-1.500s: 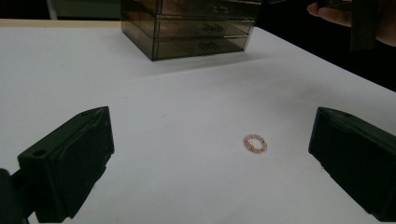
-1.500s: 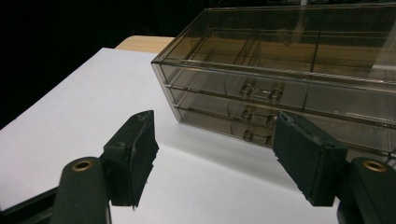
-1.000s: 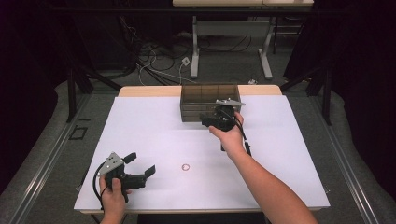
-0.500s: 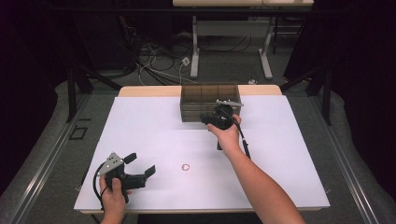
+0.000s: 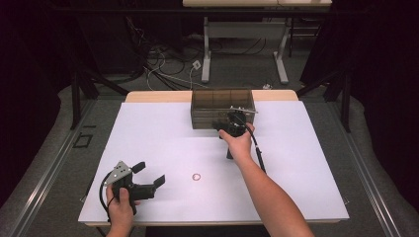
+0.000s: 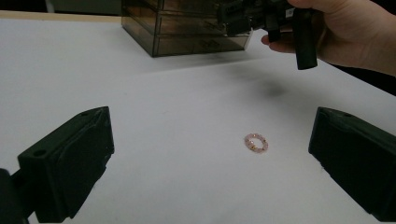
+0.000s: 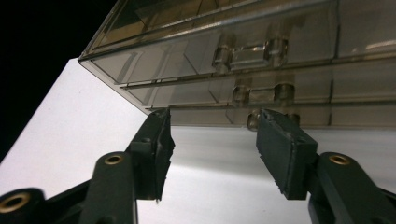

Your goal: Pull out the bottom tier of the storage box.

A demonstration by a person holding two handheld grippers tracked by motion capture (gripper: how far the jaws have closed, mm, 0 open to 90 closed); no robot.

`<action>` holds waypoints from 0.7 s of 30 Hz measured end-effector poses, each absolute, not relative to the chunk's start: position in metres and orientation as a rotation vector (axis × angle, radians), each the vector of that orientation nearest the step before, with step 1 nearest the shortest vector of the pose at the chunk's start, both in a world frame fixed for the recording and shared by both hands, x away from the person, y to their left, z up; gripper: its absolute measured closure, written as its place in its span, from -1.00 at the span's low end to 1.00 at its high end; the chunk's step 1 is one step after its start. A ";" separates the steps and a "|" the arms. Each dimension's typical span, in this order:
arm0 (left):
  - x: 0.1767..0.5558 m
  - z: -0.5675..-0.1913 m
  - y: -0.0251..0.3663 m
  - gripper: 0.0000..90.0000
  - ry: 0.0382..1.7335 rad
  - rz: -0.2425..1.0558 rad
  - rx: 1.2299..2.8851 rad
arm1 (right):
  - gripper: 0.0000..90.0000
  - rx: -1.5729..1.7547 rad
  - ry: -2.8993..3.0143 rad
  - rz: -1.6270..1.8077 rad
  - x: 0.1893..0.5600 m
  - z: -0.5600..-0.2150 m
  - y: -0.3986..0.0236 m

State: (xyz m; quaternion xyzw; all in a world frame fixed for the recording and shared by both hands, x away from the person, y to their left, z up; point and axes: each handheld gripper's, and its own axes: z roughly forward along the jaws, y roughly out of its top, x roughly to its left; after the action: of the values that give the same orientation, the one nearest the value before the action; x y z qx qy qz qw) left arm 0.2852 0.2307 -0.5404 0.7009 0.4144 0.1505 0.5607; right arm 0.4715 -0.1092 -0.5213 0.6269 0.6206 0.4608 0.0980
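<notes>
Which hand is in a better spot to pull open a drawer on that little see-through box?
Probably the right. The right gripper sits just in front of the drawer box, jaws apart around the bottom drawer handle and closing. The left gripper rests far off, near the bead ring.

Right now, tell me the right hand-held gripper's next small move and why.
Probably ease the right hand-held gripper forward onto the lowest drawer's handle of the smoky drawer box: its jaws, just closing, still stand apart with nothing between them, just short of that handle.

Left tongs spread wide; pink ring on table between.
</notes>
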 end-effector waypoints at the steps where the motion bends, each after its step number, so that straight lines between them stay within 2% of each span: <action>1: 0.285 -0.540 0.231 -0.99 0.977 0.355 1.652 | 0.04 1.855 1.837 1.364 0.471 -0.521 -0.109; 6: 0.285 -0.540 0.230 -0.99 0.977 0.351 1.657 | 0.06 1.980 1.822 1.421 0.473 -0.523 -0.108; 21: 0.285 -0.540 0.231 -0.99 0.977 0.353 1.648 | 0.15 2.024 1.799 1.359 0.478 -0.534 -0.105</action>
State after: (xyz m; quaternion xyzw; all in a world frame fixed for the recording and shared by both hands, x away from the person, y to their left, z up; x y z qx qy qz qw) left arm 0.2851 0.2306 -0.5403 0.6998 0.4148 0.1501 0.5619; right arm 0.4777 -0.1049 -0.5336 0.6669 0.5928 0.4480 0.0560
